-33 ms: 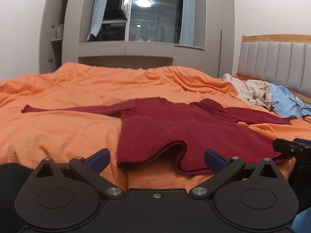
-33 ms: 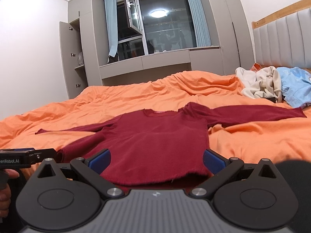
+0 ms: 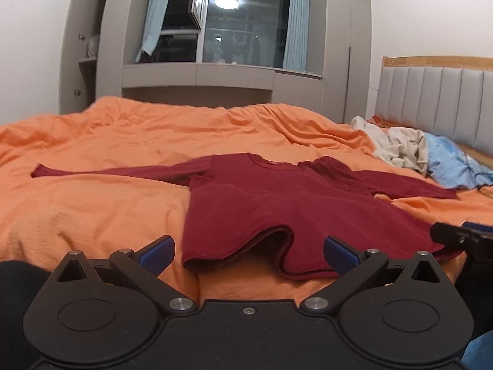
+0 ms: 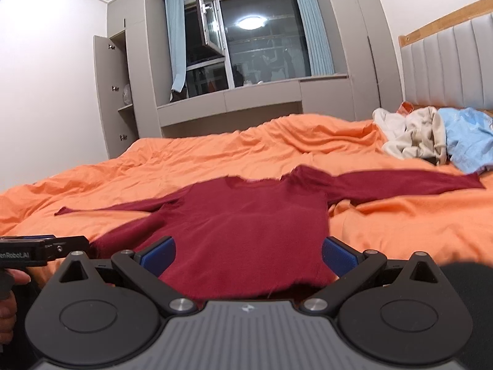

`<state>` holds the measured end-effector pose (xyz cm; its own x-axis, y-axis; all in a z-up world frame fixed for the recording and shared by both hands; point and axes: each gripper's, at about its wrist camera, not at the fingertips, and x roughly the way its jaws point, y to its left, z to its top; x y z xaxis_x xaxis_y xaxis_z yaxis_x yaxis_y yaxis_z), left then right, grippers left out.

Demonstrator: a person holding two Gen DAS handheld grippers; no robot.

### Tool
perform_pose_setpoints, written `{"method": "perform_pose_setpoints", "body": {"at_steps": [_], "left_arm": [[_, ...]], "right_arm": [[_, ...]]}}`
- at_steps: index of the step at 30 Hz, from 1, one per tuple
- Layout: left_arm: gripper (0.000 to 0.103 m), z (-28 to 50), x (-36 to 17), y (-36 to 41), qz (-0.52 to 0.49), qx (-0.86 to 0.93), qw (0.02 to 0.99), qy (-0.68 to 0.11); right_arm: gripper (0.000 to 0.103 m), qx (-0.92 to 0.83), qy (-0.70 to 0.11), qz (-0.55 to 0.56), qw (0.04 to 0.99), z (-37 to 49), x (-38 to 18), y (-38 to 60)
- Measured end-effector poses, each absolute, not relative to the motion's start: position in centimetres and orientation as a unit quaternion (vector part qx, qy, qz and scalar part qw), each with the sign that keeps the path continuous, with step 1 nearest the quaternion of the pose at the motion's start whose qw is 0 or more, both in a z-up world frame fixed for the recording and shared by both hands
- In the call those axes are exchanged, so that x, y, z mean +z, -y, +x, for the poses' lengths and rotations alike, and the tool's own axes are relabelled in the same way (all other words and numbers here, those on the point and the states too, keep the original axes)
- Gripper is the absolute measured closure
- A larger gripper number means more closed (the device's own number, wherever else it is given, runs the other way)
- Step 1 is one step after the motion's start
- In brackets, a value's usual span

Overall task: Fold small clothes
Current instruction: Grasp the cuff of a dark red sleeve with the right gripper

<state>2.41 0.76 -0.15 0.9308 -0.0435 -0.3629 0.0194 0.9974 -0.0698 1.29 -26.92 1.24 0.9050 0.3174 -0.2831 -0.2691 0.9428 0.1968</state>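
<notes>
Left gripper [image 3: 248, 251] hangs wide open, nothing in it, over the near edge of the bed [image 3: 92, 203], blue pads either side of the rippled hem. The red top [image 3: 277, 203] lies face-up mid-bed, sleeves flung out both ways. Right gripper [image 4: 248, 254] is just as wide, empty, straddling the hem. By the headboard [image 4: 446, 61], a clothes pile [image 4: 431, 135].

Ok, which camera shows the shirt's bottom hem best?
Left wrist: the red shirt lies ahead with its hem rippled and lifted. In the right wrist view the hem is partly hidden behind the gripper body.
</notes>
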Motion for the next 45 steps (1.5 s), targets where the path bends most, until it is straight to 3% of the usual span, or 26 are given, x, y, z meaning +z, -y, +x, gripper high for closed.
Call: {"method": "perform_pose_setpoints", "body": {"at_steps": [7,15,20,30,42,44,45], "left_arm": [[0.001,6.2,3.1,-0.7,-0.034,-0.058,0.982,-0.175],[0.0,15.9,6.4,0.0,-0.005,-0.085,0.979,-0.185],[0.0,22.1,5.2,-0.2,-0.005,-0.093,0.972,-0.216],[0.0,29.5,1.1,-2.8,-0.031,-0.063,0.963,-0.261],[0.001,32.3,-2.0,-4.0,-0.054,-0.04,0.938,-0.341],[0.0,32.4,-2.2,-3.9,-0.051,-0.039,0.935,-0.348],[0.001,32.5,-2.4,-3.8,-0.048,-0.038,0.934,-0.351]], "right_arm": [[0.0,0.1,-0.157,0.117,0.976,6.1,3.7,30.7],[0.0,0.002,-0.186,0.253,0.949,14.6,4.4,41.7],[0.0,-0.055,-0.203,0.327,0.921,20.3,2.3,48.8],[0.0,-0.134,-0.234,0.34,0.901,30.3,-2.2,54.6],[0.0,-0.153,-0.192,0.436,0.866,32.9,-8.0,57.1],[0.003,-0.16,-0.174,0.434,0.869,32.8,-8.0,57.2],[0.01,-0.171,-0.167,0.43,0.871,33.0,-8.1,57.2]]}}
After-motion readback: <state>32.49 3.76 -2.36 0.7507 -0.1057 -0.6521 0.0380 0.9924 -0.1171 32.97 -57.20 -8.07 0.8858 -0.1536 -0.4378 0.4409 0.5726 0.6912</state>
